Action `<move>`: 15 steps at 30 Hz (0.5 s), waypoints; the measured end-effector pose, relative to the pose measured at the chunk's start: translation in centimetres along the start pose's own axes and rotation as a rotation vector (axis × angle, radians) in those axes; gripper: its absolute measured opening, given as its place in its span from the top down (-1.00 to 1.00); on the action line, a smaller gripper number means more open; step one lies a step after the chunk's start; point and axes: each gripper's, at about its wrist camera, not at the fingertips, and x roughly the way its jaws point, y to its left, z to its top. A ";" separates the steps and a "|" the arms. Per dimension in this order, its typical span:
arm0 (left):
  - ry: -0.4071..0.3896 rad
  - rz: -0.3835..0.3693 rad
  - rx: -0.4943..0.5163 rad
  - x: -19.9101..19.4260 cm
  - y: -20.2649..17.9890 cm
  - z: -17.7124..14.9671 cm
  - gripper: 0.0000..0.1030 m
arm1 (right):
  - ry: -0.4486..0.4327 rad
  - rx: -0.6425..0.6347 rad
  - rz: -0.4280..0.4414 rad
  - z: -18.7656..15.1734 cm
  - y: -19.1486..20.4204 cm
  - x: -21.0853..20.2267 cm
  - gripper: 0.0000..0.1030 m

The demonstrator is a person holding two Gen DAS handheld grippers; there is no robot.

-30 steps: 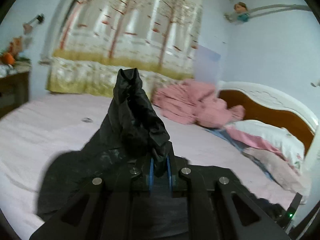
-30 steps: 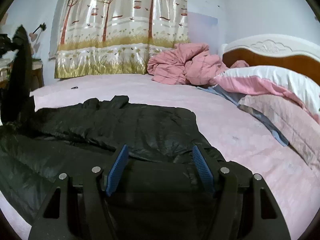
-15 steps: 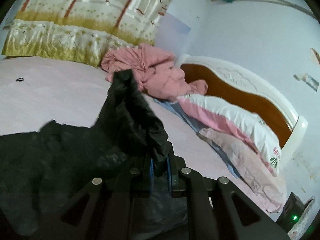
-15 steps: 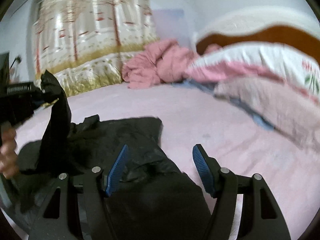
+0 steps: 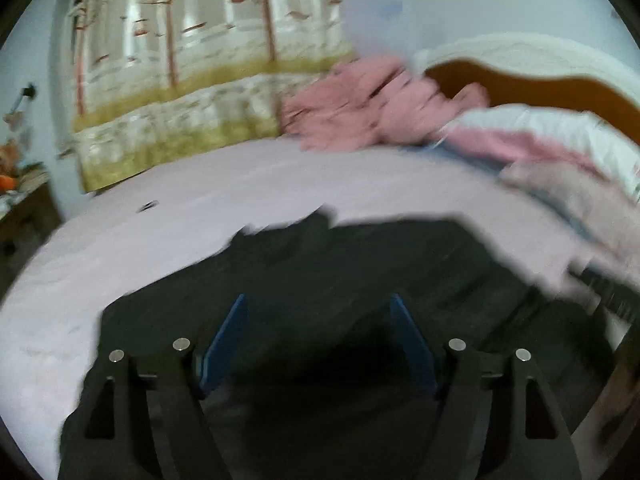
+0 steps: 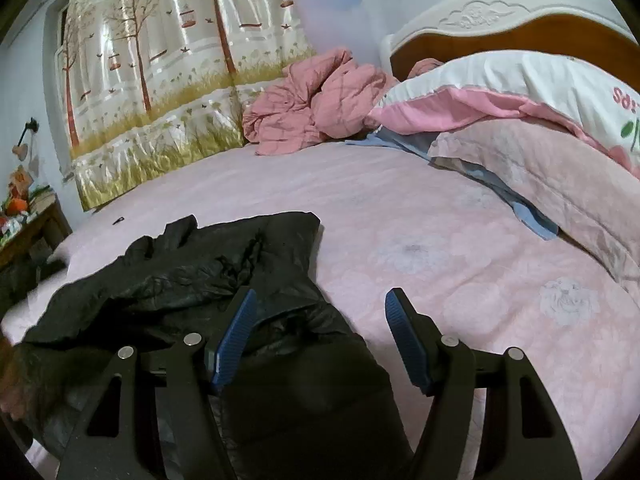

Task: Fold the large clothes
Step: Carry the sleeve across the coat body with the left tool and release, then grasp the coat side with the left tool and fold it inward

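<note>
Black jacket [image 6: 200, 276] lies lengthwise ahead-left of the empty, gaping right tool [image 6: 318, 316], nearer the just-opened, empty left tool [image 5: 318, 322].

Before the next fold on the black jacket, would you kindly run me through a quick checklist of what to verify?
1. Left gripper free of the jacket: ok. Its jaws have just been opening and nothing is pinched between them.
2. Right gripper open and empty: ok.
3. Jacket lying on the bed: ok, though its upper part is bunched and wrinkled.
4. Folded part lying flat and even: not ok, creases show in the right wrist view.
5. Bare bed beside the jacket for the next fold: ok, toward the pillow.
6. Jacket's near edge below the grippers: cannot tell, hidden.
</note>
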 end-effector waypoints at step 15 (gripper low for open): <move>-0.029 0.448 -0.284 -0.2 21.0 -7.7 -0.47 | 0.356 -0.071 0.179 4.4 6.1 6.7 -0.27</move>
